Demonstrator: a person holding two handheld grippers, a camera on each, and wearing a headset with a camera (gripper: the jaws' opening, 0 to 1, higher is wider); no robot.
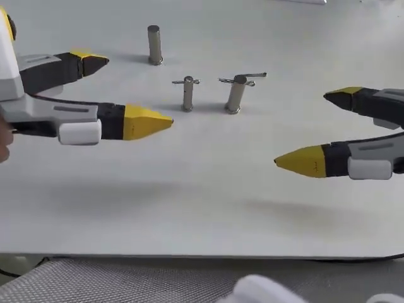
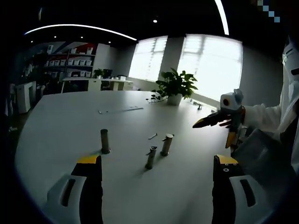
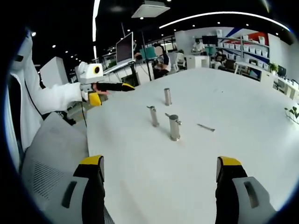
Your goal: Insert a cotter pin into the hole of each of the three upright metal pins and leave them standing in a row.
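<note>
Three metal pins stand upright on the white table (image 1: 202, 202). The far left pin (image 1: 154, 44) is bare. A cotter pin crosses the head of the middle pin (image 1: 187, 93), and another crosses the head of the right pin (image 1: 235, 95). A loose cotter pin (image 3: 206, 127) lies on the table just behind the right pin. My left gripper (image 1: 136, 91) hovers open to the left of the pins and holds nothing. My right gripper (image 1: 303, 129) hovers open to their right, also holding nothing. Neither one touches a pin.
The table's front edge (image 1: 202, 255) runs near the bottom of the head view, with a grey mesh surface (image 1: 95, 281) below it. A potted plant (image 2: 175, 86) stands at the table's far end. A person's white sleeve (image 3: 51, 95) holds the left gripper (image 3: 100, 86).
</note>
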